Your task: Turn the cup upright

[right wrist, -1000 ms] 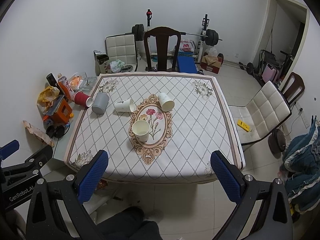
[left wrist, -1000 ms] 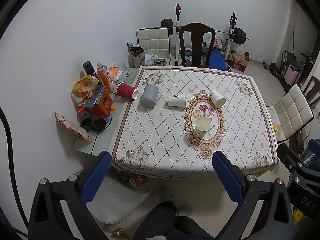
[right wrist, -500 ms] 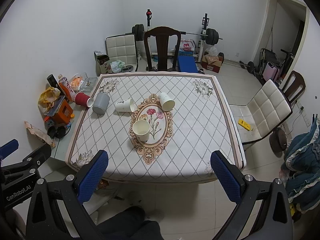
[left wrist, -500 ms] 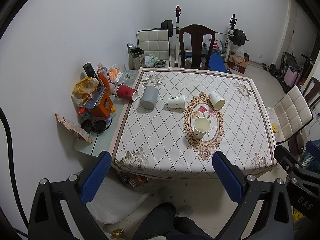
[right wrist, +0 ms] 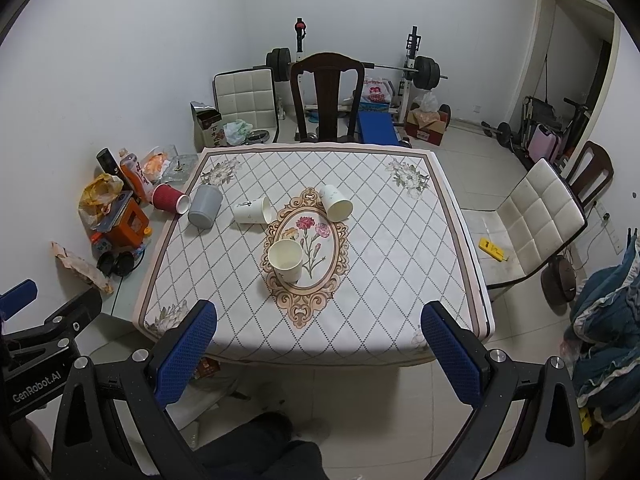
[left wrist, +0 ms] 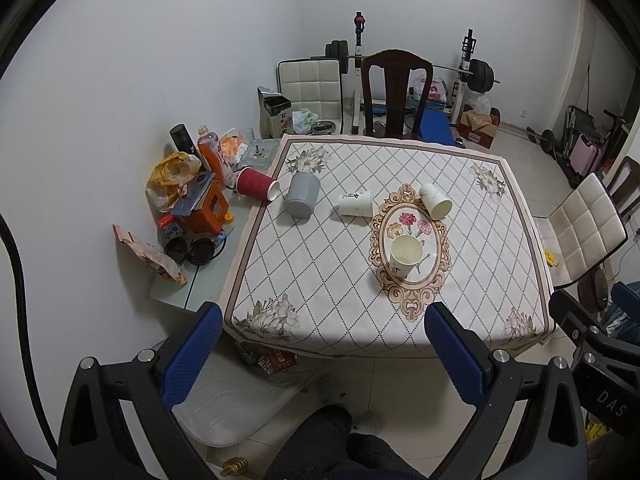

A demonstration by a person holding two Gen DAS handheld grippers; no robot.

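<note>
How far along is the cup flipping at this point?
Done: one cream paper cup stands upright on the floral medallion.

In hand: nothing. The left tongs and right tongs are open, short of the table.

Left: four cups lie on their sides: the red cup, grey cup, white printed cup and speckled cup.

Both tongs, left tongs (left wrist: 323,350) and right tongs (right wrist: 319,348): black frames, blue textured pads, silver screws, white "GenRobot.AI" lettering lower left of right-wrist frame.
</note>
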